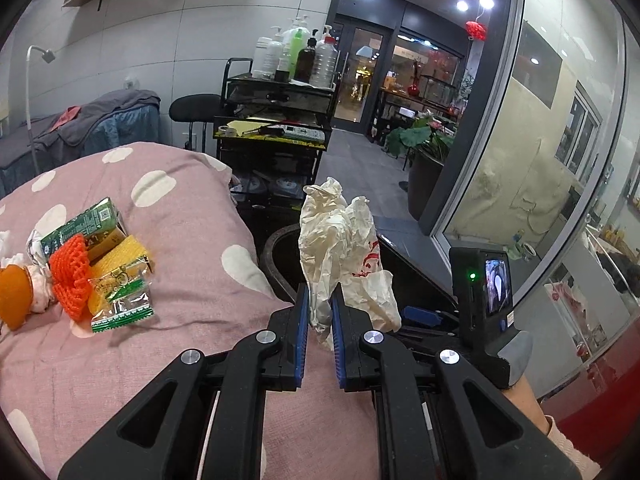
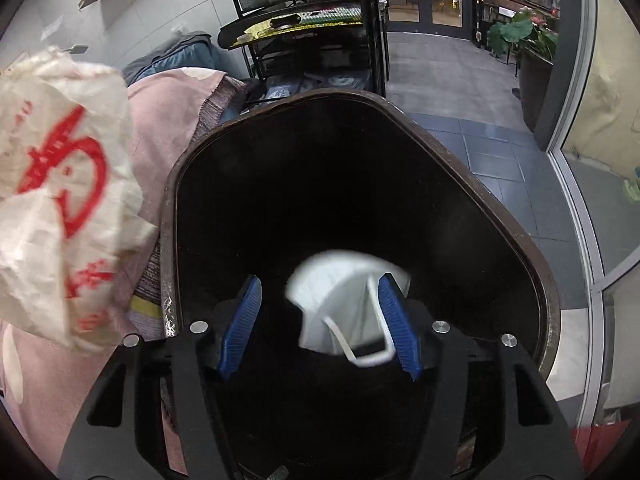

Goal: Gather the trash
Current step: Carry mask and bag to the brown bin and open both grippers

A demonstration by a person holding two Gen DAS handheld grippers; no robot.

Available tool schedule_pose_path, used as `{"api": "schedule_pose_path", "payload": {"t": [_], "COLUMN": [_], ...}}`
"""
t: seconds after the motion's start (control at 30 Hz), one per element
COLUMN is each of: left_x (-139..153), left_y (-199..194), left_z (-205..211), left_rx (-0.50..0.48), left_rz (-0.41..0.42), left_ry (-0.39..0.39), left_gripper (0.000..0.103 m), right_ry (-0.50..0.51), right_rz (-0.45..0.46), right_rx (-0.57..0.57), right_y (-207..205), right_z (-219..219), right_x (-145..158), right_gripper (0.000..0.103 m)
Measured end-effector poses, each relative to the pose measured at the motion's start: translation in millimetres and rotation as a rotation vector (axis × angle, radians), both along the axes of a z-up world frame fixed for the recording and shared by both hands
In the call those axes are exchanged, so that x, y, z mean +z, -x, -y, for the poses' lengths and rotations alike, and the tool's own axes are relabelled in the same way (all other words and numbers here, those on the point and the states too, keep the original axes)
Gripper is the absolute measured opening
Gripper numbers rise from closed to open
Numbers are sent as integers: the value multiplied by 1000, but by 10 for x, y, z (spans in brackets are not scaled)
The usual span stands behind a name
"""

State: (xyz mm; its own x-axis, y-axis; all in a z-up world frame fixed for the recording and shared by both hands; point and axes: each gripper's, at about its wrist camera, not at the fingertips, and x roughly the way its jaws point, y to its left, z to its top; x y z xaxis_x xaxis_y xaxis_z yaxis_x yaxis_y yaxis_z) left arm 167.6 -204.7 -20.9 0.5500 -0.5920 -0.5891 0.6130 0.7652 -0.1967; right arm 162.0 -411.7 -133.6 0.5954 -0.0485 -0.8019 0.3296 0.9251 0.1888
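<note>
1. Pink bedding [image 1: 168,240] with white spots covered a bed beside a dark trash bin [image 2: 532,248], on a grey tiled floor [image 2: 448,80].
2. Remaining trash [image 1: 92,276] was located on the bedding: a green carton, orange netting, a yellow piece and clear wrappers, all touching or overlapping.
3. The left tool [image 1: 320,308] was clenched on a crumpled white bag [image 1: 340,248] with red print. The bag was held upright near the bin rim.
4. The right tool [image 2: 320,308] was positioned over the bin opening, pointing downward, with its jaws released.
5. A white face mask [image 2: 344,304], blurred, was seen between the blue pads [image 2: 242,320], lying against the right-hand pad only.
6. A black trolley [image 1: 276,140] carrying bottles stood behind the bin.
</note>
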Motion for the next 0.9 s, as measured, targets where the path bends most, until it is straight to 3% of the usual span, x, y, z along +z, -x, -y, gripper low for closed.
{"api": "schedule_pose_path", "payload": {"t": [0.27,0.43,0.6,0.9], "left_x": [-118,-198,-273,-508], "left_y": [-42,-115,-240,-238], "left_z": [241,434,610,959], "left_rx": [-34,-46,-28,-102], "left_rz": [-27,-49,-65,-98], "left_ry": [-50,-79,-110,-206], "left_gripper": [11,11,11,11], "right_ry": [175,278,256,233], "right_rz": [65,26,7,42], "right_rx": [-110,-171,-180,-223], "right_y": [233,305,478,653], "right_z": [69,226,379,445], "right_x": [296,356,330,373], "right_gripper": [71,80,80,80]}}
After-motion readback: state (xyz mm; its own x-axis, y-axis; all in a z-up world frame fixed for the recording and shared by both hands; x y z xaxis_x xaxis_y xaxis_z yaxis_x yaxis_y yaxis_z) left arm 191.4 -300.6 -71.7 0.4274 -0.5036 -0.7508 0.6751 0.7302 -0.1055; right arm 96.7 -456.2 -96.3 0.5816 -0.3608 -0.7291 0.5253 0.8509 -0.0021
